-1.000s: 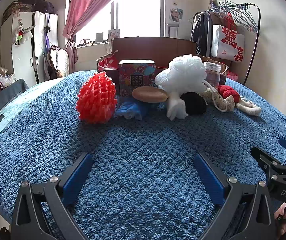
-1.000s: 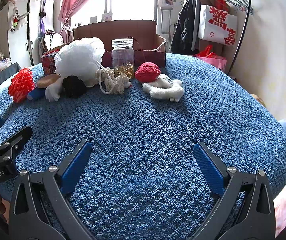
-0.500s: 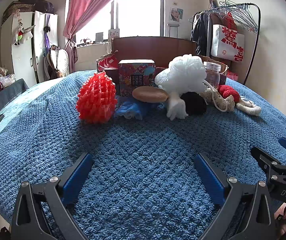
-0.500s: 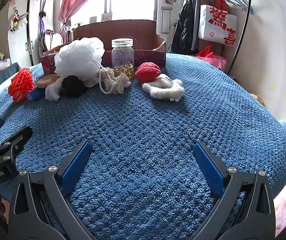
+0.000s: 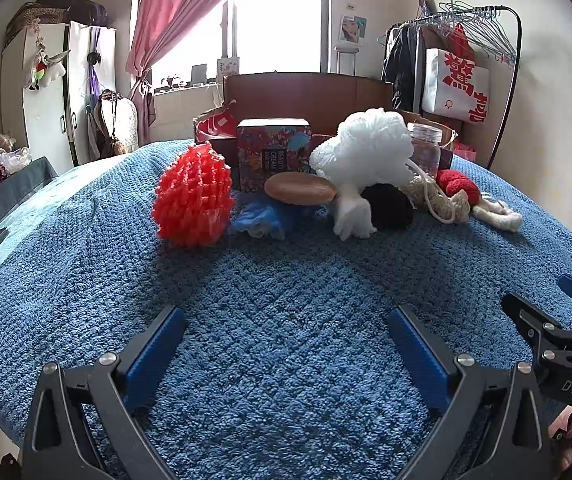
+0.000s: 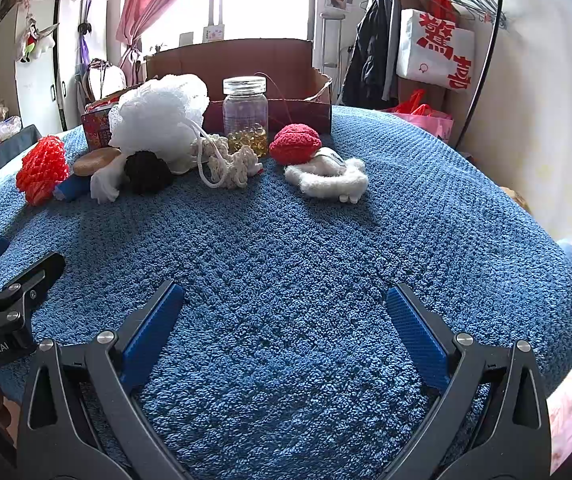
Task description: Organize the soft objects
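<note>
Soft objects lie in a row at the far side of the blue towel (image 5: pixel 286 300): a red mesh puff (image 5: pixel 193 196), a blue cloth (image 5: pixel 264 216), a white bath pouf (image 5: pixel 365 148), a black pom (image 5: pixel 389 206), a cream rope bundle (image 6: pixel 230 162), a red knit piece (image 6: pixel 294 145) and a white fluffy piece (image 6: pixel 327 178). My left gripper (image 5: pixel 286 344) is open and empty, low over the towel, well short of them. My right gripper (image 6: pixel 286 320) is open and empty beside it, to the right.
A brown cardboard box (image 6: pixel 246 64) stands behind the row. A glass jar of yellow capsules (image 6: pixel 246 114), a colourful carton (image 5: pixel 274 152) and a tan disc (image 5: pixel 299 188) sit among the soft things. A clothes rack (image 5: pixel 465 60) stands at the right wall.
</note>
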Demonstrator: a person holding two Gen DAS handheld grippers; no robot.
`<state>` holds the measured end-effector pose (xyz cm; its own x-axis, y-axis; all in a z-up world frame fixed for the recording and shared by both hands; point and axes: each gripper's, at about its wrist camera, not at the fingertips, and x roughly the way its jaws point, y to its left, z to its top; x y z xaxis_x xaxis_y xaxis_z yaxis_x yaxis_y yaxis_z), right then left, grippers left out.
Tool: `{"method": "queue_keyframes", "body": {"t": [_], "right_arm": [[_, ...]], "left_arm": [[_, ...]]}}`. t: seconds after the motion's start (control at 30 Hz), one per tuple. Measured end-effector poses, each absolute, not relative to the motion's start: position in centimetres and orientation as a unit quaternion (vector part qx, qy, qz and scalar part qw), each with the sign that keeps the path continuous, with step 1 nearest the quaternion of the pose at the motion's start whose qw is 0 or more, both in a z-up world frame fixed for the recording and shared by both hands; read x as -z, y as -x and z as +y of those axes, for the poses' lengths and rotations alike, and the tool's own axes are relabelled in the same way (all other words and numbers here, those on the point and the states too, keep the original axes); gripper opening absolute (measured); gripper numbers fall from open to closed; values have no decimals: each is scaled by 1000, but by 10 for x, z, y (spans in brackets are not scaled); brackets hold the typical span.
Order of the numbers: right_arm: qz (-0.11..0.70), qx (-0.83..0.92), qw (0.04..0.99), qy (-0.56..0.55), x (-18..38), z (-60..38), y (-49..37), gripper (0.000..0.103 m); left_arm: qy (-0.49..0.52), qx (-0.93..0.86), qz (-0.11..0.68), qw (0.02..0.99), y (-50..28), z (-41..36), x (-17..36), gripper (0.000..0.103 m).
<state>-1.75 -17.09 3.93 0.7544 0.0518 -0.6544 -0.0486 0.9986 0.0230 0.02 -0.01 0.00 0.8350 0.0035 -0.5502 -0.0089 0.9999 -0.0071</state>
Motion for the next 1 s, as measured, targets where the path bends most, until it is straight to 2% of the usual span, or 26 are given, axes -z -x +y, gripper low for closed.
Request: {"method": "queue_keyframes", "body": {"t": [1.0], "right_arm": [[364, -41, 930, -6, -43, -173, 14, 103]], "left_arm": [[23, 23, 308, 951, 4, 15, -8, 103]]}}
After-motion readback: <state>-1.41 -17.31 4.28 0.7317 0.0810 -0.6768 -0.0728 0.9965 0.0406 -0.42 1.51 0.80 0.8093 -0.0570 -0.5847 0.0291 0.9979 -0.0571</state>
